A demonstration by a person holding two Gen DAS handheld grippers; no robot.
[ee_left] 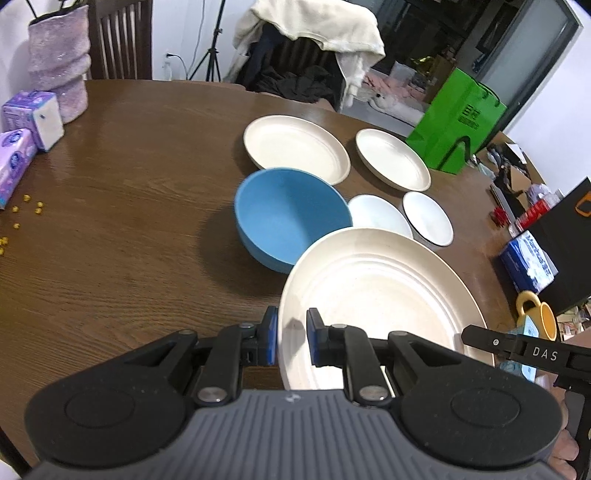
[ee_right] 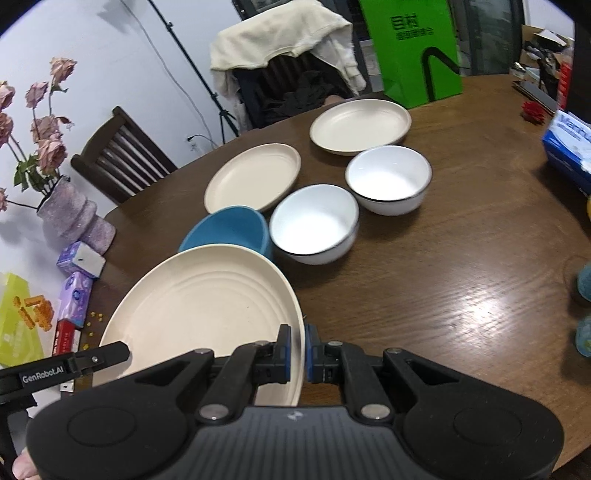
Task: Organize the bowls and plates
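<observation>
Nearest to the person, above the near edge of the round wooden table (ee_left: 110, 221), a large cream plate (ee_left: 376, 295) with ringed ridges hangs between two handheld grippers. Left gripper (ee_left: 291, 338) clamps the plate's left rim, one blue pad under it and one on top. Right gripper (ee_right: 297, 352) pinches the opposite rim, its blue pads pressed tight on the thin edge. Both tools are clenched on this same plate, which sits tilted and clear of the tabletop.

Just beyond the held plate stands a blue bowl (ee_left: 291, 225), its rim partly hidden behind the plate's far edge. Beside the blue bowl, on its right, sit two white enamel bowls with dark rims, the nearer white bowl (ee_right: 314, 225) almost touching the blue one and the farther white bowl (ee_right: 389, 181) just beside it.

Behind the blue bowl lie two more cream plates flat on the wood: one plate (ee_left: 295, 147) directly past it, the other plate (ee_left: 393, 158) farther right, near a green paper bag (ee_left: 454, 122). Far left of the blue bowl stands a glittery purple vase (ee_left: 61, 62) with tissue packs (ee_left: 33, 118) at its foot. Past the table, a cream garment (ee_left: 314, 26) drapes a chair.
</observation>
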